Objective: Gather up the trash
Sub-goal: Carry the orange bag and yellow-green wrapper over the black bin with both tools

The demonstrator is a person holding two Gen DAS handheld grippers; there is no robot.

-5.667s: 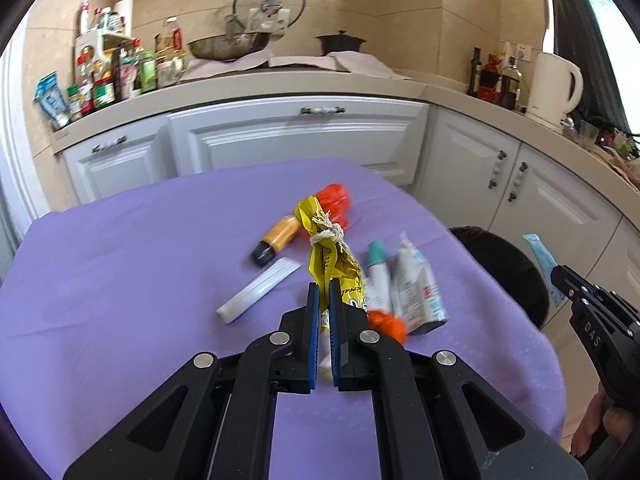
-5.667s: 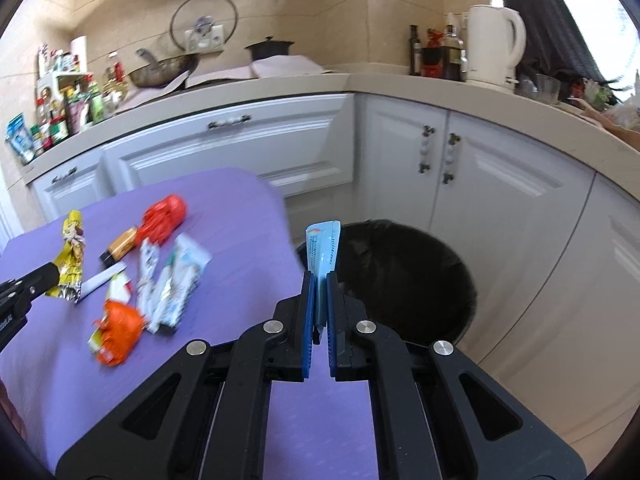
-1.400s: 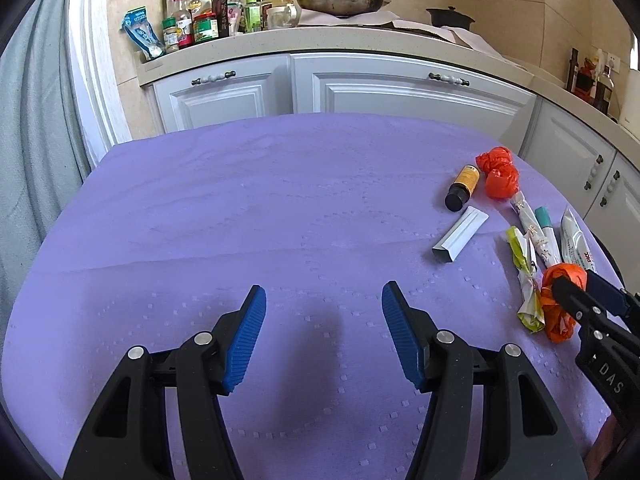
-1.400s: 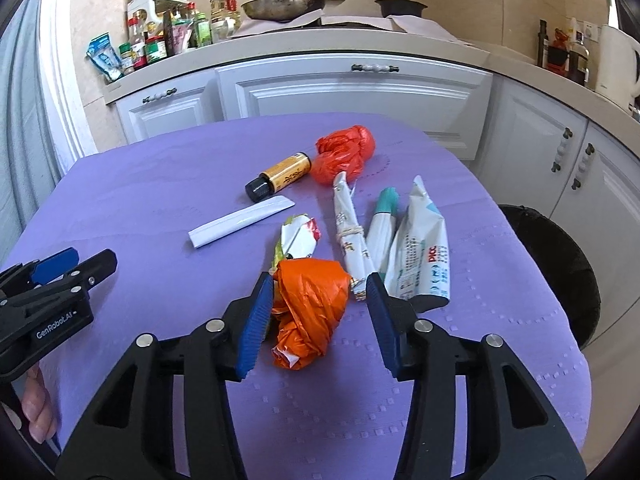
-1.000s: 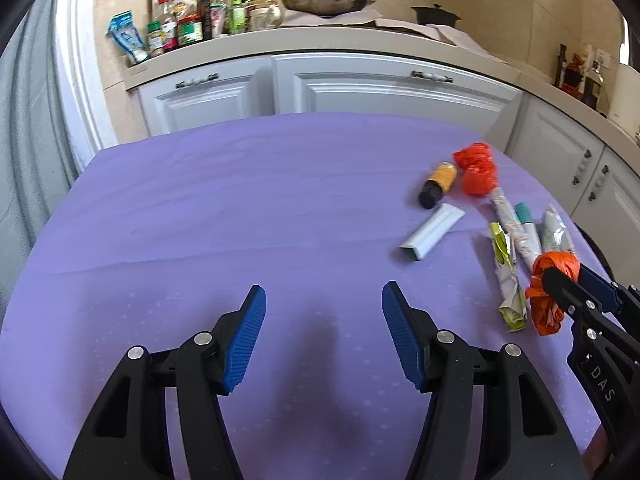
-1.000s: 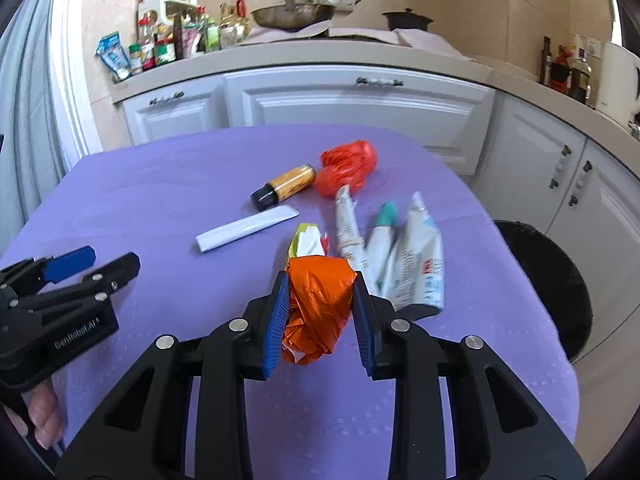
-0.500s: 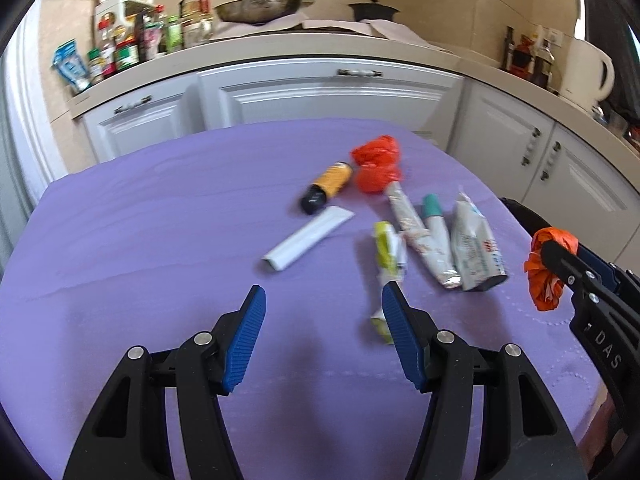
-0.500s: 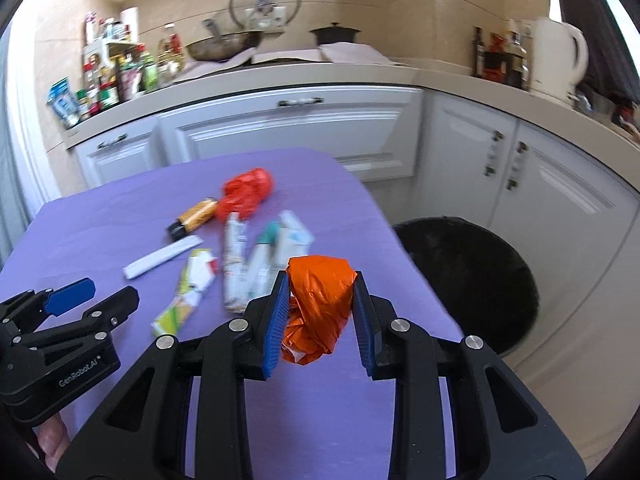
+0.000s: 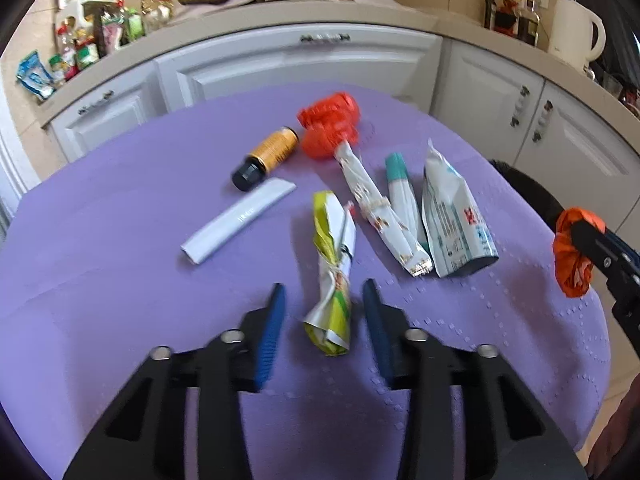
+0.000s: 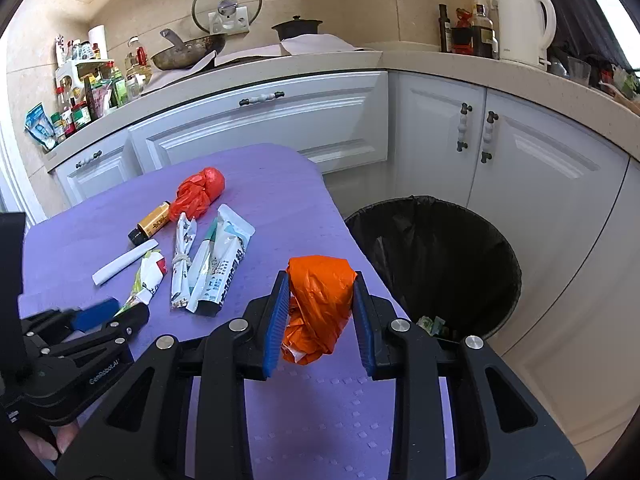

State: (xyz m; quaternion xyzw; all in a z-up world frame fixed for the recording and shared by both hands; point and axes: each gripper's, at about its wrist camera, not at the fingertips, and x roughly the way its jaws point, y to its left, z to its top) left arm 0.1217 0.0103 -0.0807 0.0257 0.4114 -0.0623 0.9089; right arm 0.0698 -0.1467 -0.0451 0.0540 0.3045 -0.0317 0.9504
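The left gripper (image 9: 323, 310) is closing its jaws around the yellow-green wrapper (image 9: 332, 272) on the purple table (image 9: 120, 240), pads not yet pressing. The right gripper (image 10: 320, 316), clamping the orange bag (image 10: 318, 304), is swinging off the table toward the black bin (image 10: 440, 256) beyond its edge, so a drop looks close.

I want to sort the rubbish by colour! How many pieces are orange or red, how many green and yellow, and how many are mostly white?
Orange or red: 3 (held orange bag, red bag, orange bottle)
Green and yellow: 1 (wrapper)
Mostly white: 4 (strip, twisted wrapper, tube, pouch)
Total: 8
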